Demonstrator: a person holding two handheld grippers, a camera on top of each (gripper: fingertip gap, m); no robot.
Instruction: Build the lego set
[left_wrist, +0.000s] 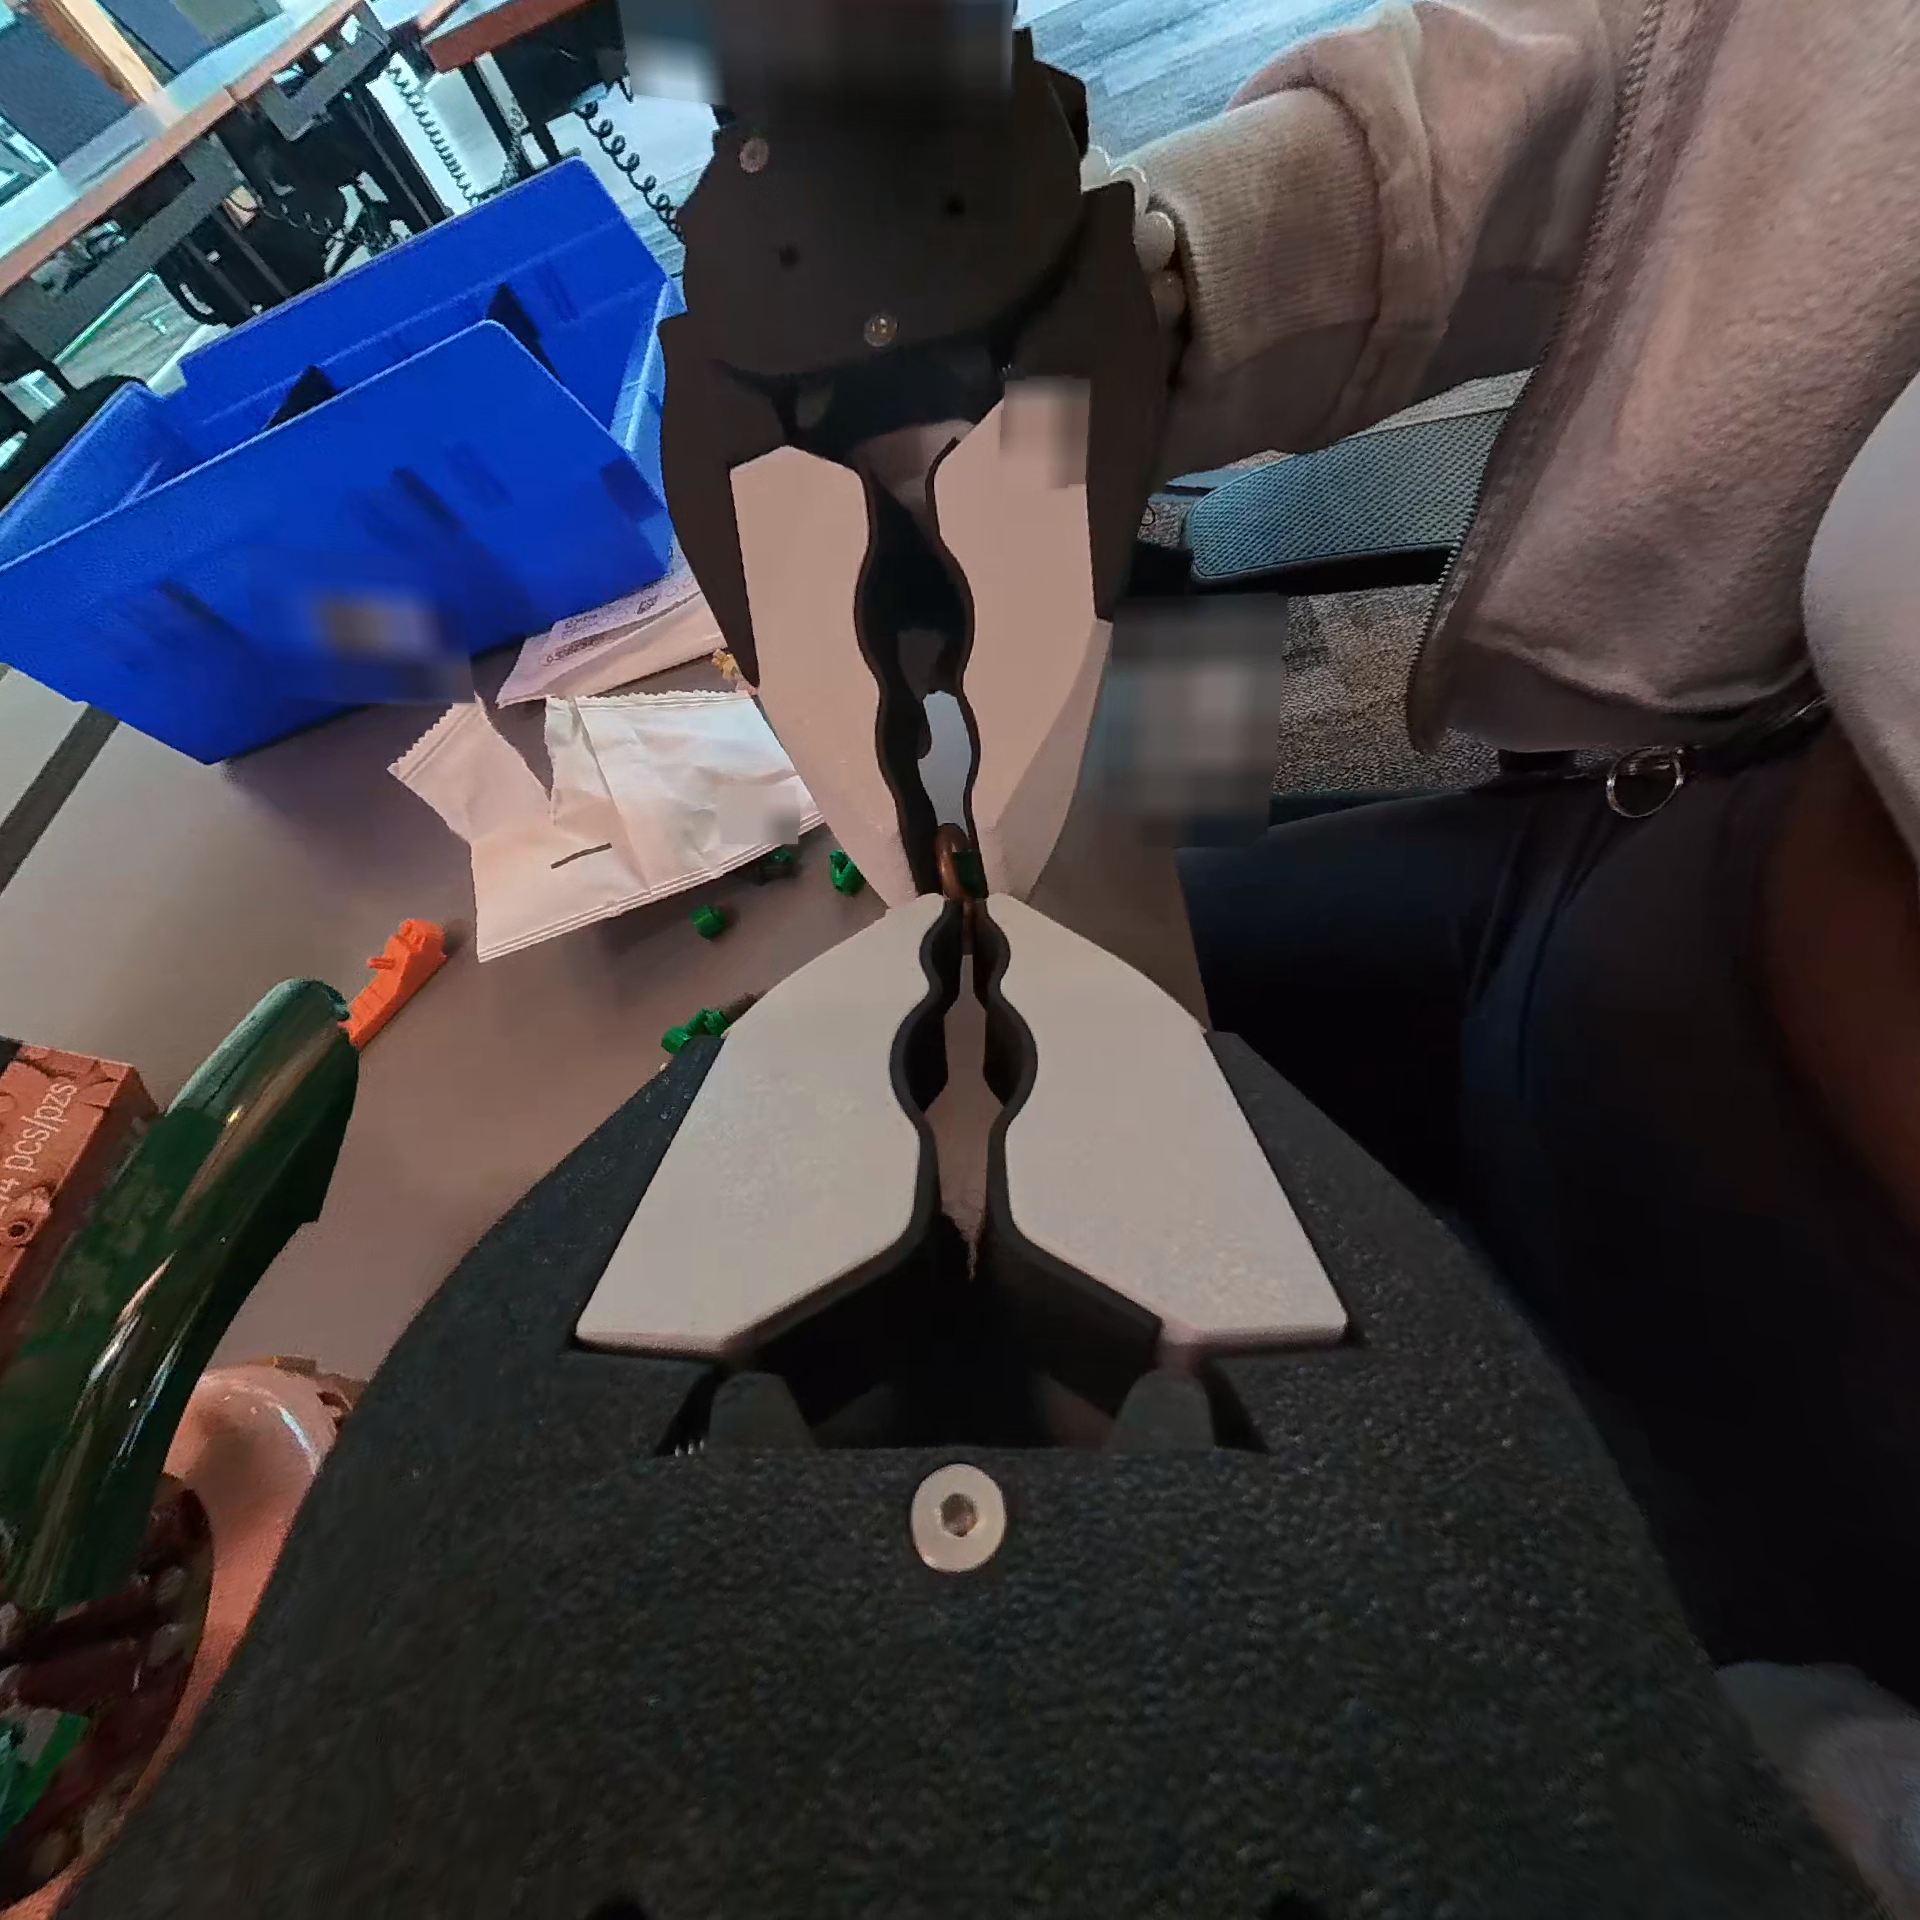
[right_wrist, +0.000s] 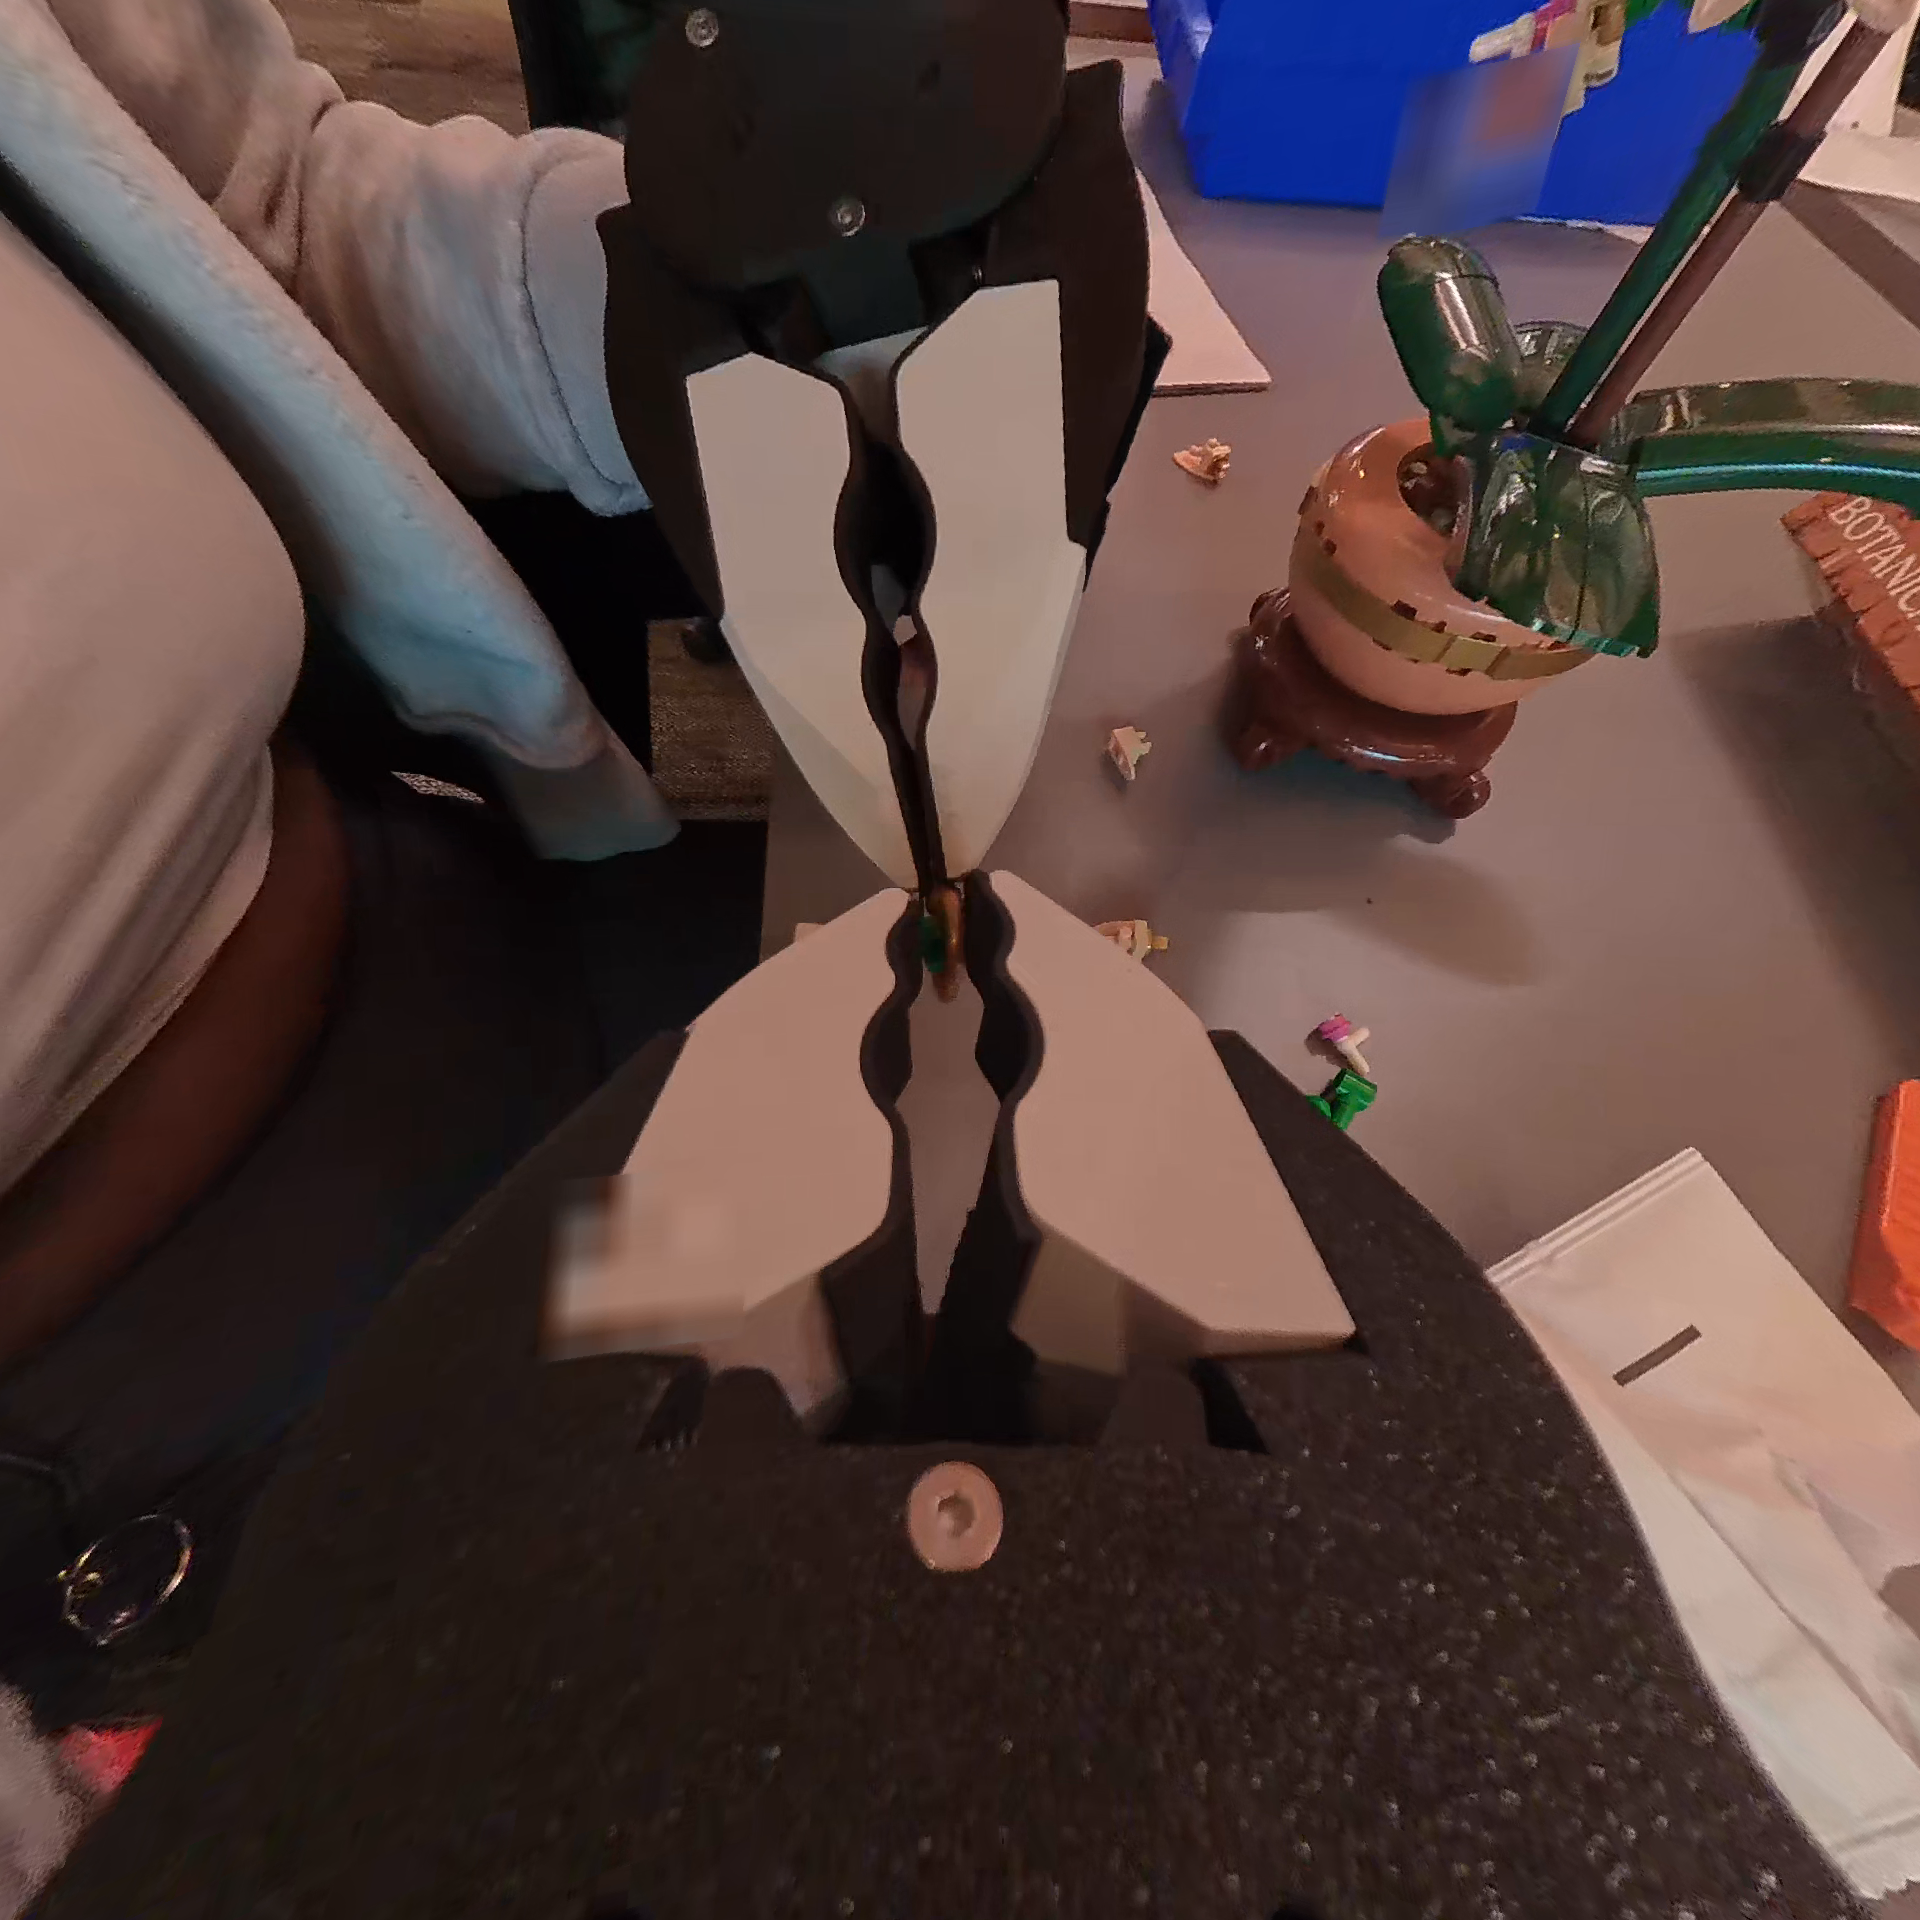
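Note:
My left gripper (left_wrist: 961, 920) and my right gripper (right_wrist: 940, 914) meet tip to tip in the air, just off the table's near edge and over the person's lap. Both are shut on one small brown and green piece (right_wrist: 940, 945), which also shows in the left wrist view (left_wrist: 958, 868). The right gripper (left_wrist: 952, 883) reaches in from above in the left wrist view, and the left gripper (right_wrist: 932, 868) does the same in the right wrist view. The built plant in its tan pot (right_wrist: 1382, 582) stands on the grey table, with dark green leaves (right_wrist: 1558, 551).
Blue bins (left_wrist: 343, 540) stand at the back. White paper bags (left_wrist: 644, 810) lie on the table with loose green pieces (left_wrist: 709, 920) and an orange brick separator (left_wrist: 400, 971) near them. Small tan pieces (right_wrist: 1127, 748) and a purple and green piece (right_wrist: 1345, 1070) lie near the pot. The set's box (right_wrist: 1870, 582) lies beside it. Left and right tips are no more than a few centimetres apart.

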